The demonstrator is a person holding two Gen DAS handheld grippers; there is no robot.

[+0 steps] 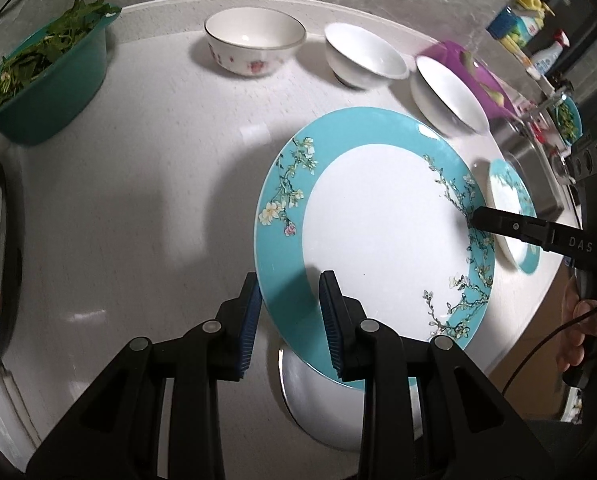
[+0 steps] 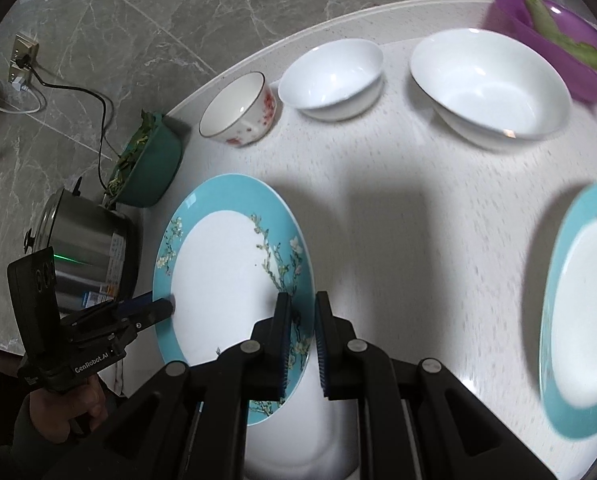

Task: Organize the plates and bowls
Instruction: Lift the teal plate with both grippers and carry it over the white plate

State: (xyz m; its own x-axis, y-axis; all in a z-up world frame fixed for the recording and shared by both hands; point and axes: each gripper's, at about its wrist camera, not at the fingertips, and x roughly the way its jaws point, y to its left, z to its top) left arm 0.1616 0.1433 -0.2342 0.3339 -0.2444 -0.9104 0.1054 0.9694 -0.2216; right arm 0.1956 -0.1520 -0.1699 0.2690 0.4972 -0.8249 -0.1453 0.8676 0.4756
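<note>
A large teal-rimmed plate (image 1: pixel 378 232) with blossom branches hangs tilted above the white counter, held from both sides. My left gripper (image 1: pixel 290 282) is shut on its near rim, and the right gripper (image 1: pixel 476 218) bites the opposite rim. In the right wrist view my right gripper (image 2: pixel 301 300) is shut on the plate's (image 2: pixel 226 280) flowered edge, with the left gripper (image 2: pixel 168 304) on the far rim. A second teal plate (image 2: pixel 578 312) lies to the right. A floral bowl (image 2: pixel 238 112), a small white bowl (image 2: pixel 330 76) and a large white bowl (image 2: pixel 490 84) stand in a row behind.
A white dish (image 1: pixel 318 400) lies under the lifted plate. A green bowl of leafy greens (image 1: pixel 46 80) and a steel pot (image 2: pixel 86 240) stand at the left. A purple bowl (image 2: pixel 550 48) sits at the back right, with bottles (image 1: pixel 546 56) beyond.
</note>
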